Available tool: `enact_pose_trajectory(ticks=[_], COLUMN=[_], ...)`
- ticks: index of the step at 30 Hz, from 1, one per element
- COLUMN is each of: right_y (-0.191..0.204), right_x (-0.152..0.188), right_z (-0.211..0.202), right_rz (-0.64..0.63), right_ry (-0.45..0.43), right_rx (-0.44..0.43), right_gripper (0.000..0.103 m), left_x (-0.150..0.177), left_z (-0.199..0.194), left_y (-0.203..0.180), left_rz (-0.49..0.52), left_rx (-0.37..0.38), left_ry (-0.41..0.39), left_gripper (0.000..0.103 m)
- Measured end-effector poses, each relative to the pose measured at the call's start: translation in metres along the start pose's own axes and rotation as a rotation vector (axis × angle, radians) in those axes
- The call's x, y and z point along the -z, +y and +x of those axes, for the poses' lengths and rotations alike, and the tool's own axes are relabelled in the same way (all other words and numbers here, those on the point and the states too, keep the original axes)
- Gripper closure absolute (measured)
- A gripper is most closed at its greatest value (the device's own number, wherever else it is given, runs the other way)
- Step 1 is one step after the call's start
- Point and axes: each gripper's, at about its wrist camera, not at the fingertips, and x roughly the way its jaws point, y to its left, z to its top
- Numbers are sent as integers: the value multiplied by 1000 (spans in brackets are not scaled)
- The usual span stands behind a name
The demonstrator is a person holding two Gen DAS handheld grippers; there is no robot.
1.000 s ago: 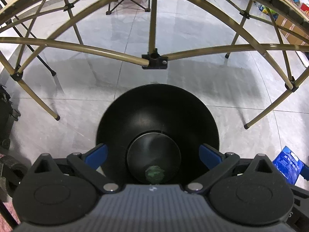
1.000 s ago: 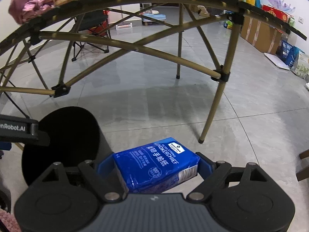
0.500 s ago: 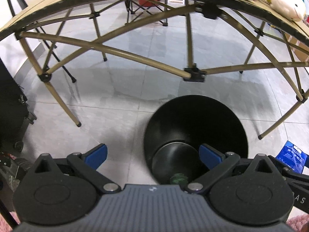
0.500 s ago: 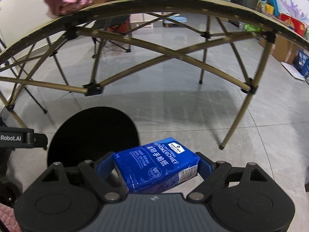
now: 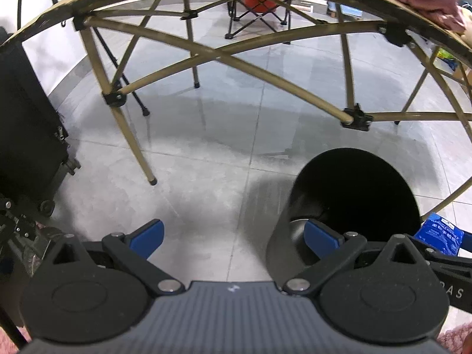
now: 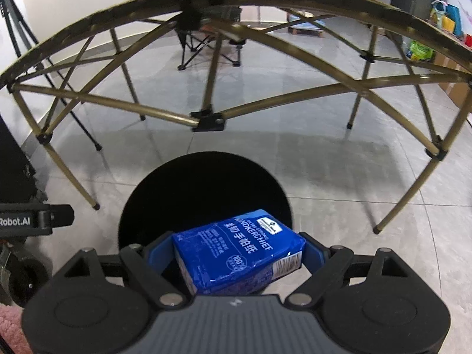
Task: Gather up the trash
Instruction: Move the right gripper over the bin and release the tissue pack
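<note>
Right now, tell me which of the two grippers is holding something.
The right gripper: its blue fingers clamp the blue tissue pack over the black bin. The left gripper is open with nothing between its fingers.

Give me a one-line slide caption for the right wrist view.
Right gripper holds a blue tissue pack between its jaws above the open black bin, beside a folding table frame.

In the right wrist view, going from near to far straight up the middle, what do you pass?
right gripper → blue handkerchief pack clamped in it → black bin → bare floor tiles → black joint of the folding table frame → folding chair beyond the table.
</note>
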Motion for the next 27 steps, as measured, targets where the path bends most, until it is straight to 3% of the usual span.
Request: enact_pose_trajectory(ticks=[15, 27], right_y=[33, 44], right_x=[-5, -5], right_z=[35, 50], right_rz=[-2, -22], right_ry=[83, 119], right_rx=[-8, 10], right_gripper=[16, 16], left_x=[15, 16], left_z=[20, 24], left_y=[48, 52], left_rz=[-42, -40], left_rx=[-63, -63], left_ry=[39, 49], left_gripper=[0, 0])
